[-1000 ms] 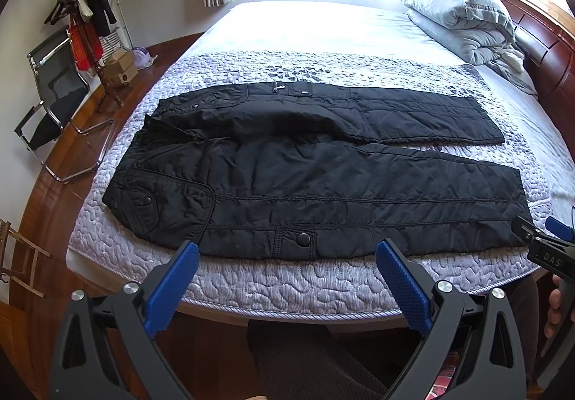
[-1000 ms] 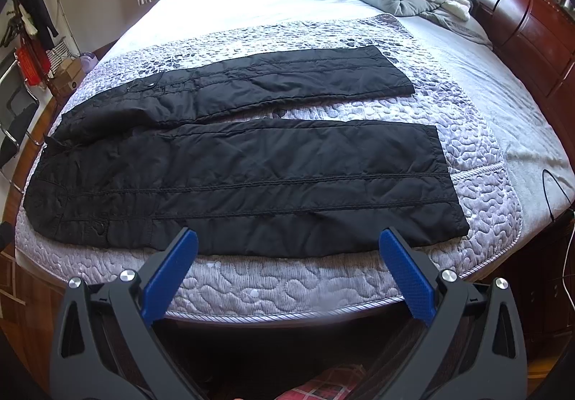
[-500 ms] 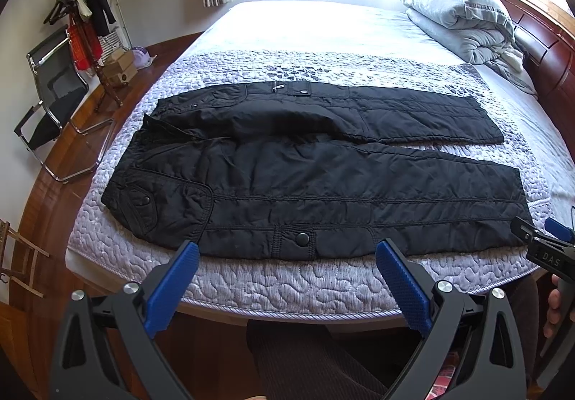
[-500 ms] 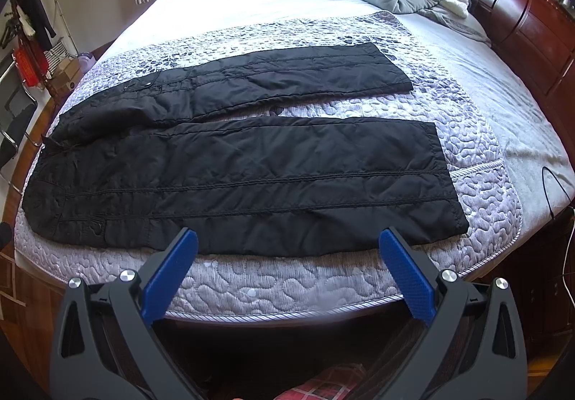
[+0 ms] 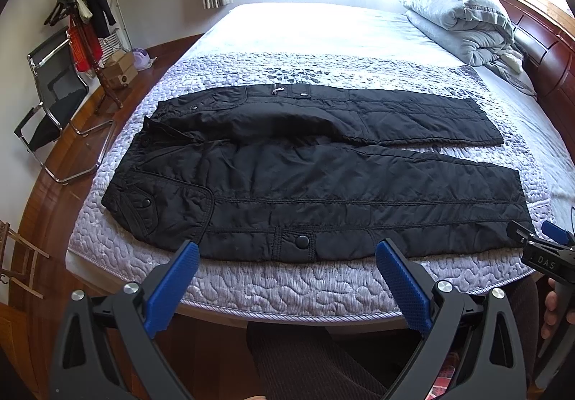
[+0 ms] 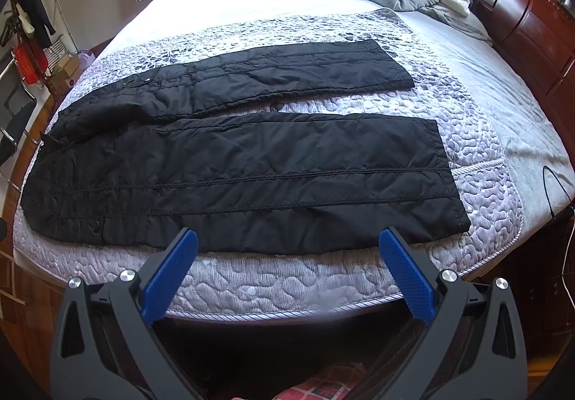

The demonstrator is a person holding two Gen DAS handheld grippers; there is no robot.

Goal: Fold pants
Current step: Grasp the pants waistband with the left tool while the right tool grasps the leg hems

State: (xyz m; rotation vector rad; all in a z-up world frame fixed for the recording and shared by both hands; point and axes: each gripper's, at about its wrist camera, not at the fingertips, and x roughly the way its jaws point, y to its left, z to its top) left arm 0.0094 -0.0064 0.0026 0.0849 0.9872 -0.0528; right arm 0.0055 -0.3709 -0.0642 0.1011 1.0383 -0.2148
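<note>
Pants: one black pair (image 5: 316, 181) – spread flat on the quilted bedspread (image 5: 287, 285), both legs side by side, just beyond the jaws of each gripper.
Left gripper (image 5: 287, 252): jaws wide apart, holding nothing, short of the near pant leg's edge.
Right gripper (image 6: 287, 238): jaws wide apart – empty, tips at the near leg's hem side.
Snap buttons: two visible on the near side.
Folded duvet (image 5: 456, 15): one, far beyond the jaws, right.
</note>
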